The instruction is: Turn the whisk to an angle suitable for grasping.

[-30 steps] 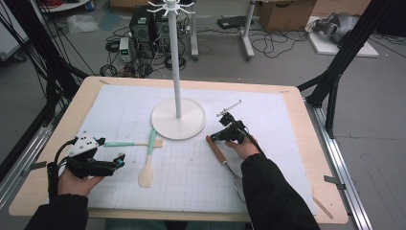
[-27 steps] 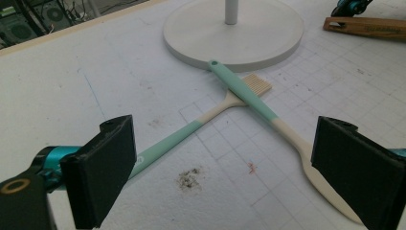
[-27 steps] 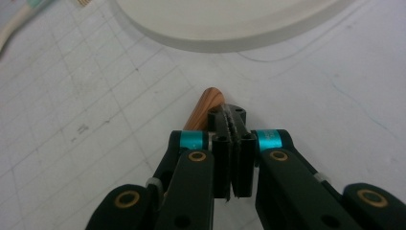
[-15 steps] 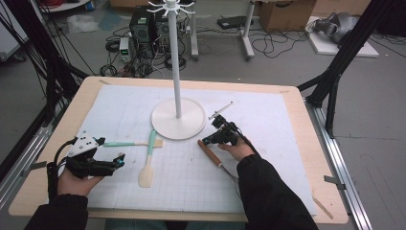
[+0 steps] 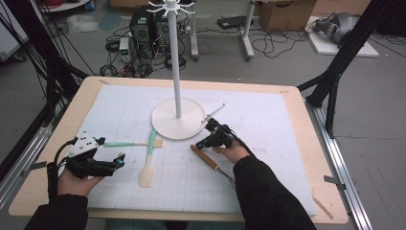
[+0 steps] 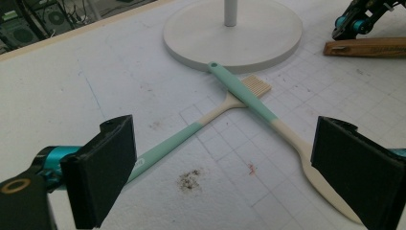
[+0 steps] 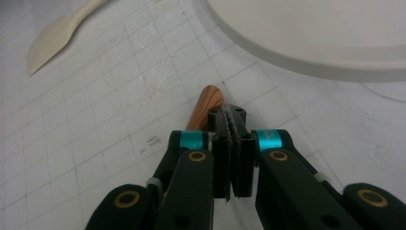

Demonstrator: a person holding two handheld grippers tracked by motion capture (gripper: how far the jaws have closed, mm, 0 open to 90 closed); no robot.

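The right tongs (image 5: 205,143), at centre right of the high view, have their jaws pressed together with nothing between them; in the right gripper view their tip (image 7: 232,125) hangs just over the rounded end of the wooden handle (image 7: 205,109). That wooden-handled tool (image 5: 207,158) lies flat on the surface (image 5: 268,143), slanting toward the lower right under the right hand. Against the earlier pictures, these tongs have slid left and toward the lower edge of the frame, from beside the stand's base to the handle's end.

The left tongs (image 5: 120,161), at lower left, are as they were, jaws wide apart and holding nothing. Ahead of them two teal-and-cream utensils lie crossed: a brush (image 6: 191,132) below, a spatula (image 6: 268,117) across it.

One white stand (image 5: 178,118) rises at centre, its round base touching the spatula's handle end. Counted: two tongs, three utensils, one stand.
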